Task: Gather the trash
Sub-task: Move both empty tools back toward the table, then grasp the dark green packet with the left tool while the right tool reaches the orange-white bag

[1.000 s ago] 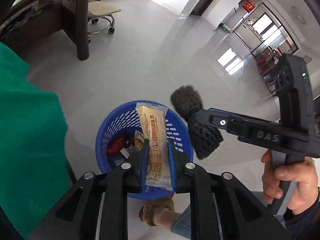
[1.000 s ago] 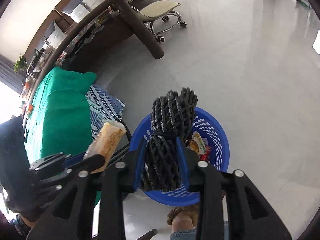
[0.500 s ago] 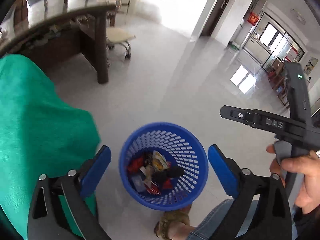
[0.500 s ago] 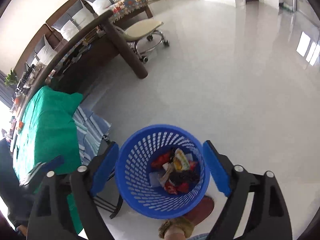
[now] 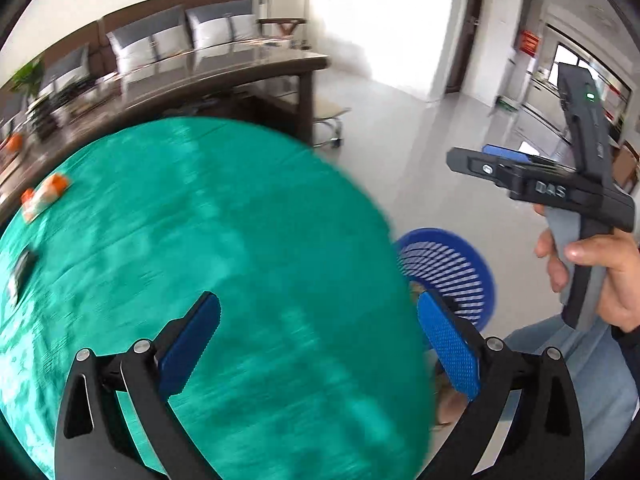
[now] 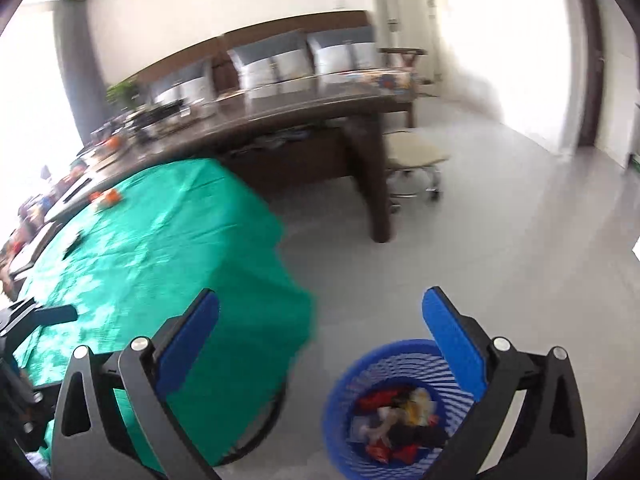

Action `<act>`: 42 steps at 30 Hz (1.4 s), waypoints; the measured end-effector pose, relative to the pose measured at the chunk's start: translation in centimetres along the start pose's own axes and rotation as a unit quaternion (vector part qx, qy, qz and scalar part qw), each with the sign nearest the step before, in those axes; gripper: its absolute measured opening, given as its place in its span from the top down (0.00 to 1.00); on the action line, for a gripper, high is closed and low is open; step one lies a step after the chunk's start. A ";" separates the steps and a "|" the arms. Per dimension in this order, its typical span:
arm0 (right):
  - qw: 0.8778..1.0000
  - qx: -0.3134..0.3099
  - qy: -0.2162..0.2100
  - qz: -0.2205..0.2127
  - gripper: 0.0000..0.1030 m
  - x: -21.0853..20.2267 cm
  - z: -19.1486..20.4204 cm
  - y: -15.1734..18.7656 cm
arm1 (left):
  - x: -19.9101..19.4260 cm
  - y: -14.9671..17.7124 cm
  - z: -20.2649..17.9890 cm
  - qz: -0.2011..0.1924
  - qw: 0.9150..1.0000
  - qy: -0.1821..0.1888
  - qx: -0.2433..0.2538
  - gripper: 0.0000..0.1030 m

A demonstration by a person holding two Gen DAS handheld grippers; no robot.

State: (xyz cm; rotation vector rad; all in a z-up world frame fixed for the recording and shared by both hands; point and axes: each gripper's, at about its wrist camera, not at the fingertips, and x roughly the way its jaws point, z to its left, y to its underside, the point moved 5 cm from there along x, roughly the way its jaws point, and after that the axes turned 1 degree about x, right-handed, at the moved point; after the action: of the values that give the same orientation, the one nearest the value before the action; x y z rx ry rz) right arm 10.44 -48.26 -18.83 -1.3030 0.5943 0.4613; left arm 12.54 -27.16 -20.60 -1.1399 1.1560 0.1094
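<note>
The blue slotted basket [image 6: 344,380] stands on the floor beside the green-covered table [image 6: 160,248] and holds mixed trash [image 6: 400,420]. My right gripper [image 6: 322,294] hovers above and left of the basket, its jaws opening with nothing between them. My left gripper [image 5: 318,300] is open and empty over the near edge of the green cloth [image 5: 200,220], with the basket [image 5: 460,264] partly hidden behind that edge. An orange-and-white packet [image 5: 44,194] and a small dark item [image 5: 22,268] lie at the cloth's far left. The view is motion-blurred.
A long dark wooden desk [image 6: 300,120] with clutter stands behind the green table, a wheeled stool [image 6: 416,156] at its end. Cushioned seating lines the back wall. A person's hand [image 5: 600,264] holds the right gripper's handle; a jeans leg shows below. Pale floor stretches right.
The left gripper let go of the snack wrapper and the right let go of the black net bundle over the basket. Both opened wide, then rose and swung towards the green table.
</note>
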 end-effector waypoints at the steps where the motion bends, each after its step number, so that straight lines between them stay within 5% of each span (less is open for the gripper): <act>1: 1.000 -0.010 -0.014 0.006 0.04 0.6 2.0 0.0 | -0.6 0.5 1.9 0.001 1.000 -0.012 -0.014 0.05; 6: 0.994 -0.057 -0.075 0.053 0.04 4.5 13.5 -0.1 | -3.1 3.4 10.2 0.025 0.996 -0.069 -0.051 0.05; 14: 0.978 -0.137 -0.102 0.123 0.04 10.8 25.9 1.9 | -5.9 6.6 20.8 0.009 0.992 -0.059 -0.112 0.05; 25: 0.968 -0.192 -0.075 0.145 0.04 12.4 28.6 3.7 | -1.6 1.8 34.1 0.036 0.992 -0.115 -0.048 0.05; 32: 0.968 -0.192 -0.075 0.145 0.04 12.3 28.6 3.8 | 1.8 0.3 36.3 0.068 0.995 -0.077 0.011 0.04; 34: 0.968 -0.192 -0.075 0.145 0.04 12.4 28.7 3.7 | 1.9 0.3 36.2 0.069 0.996 -0.053 0.013 0.12; 38: 0.968 -0.192 -0.075 0.145 0.04 12.4 28.7 3.7 | 1.1 0.4 35.7 0.049 0.998 -0.028 0.001 0.59; 42: 0.966 -0.192 -0.080 0.151 0.04 12.2 28.4 3.6 | -0.2 1.2 36.3 0.035 0.997 -0.040 -0.061 0.61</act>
State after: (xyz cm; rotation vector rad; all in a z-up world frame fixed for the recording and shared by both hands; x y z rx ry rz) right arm 21.66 -19.91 -24.97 -1.5288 0.5873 0.9628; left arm 35.64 0.71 -23.07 -1.1913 1.1304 0.2811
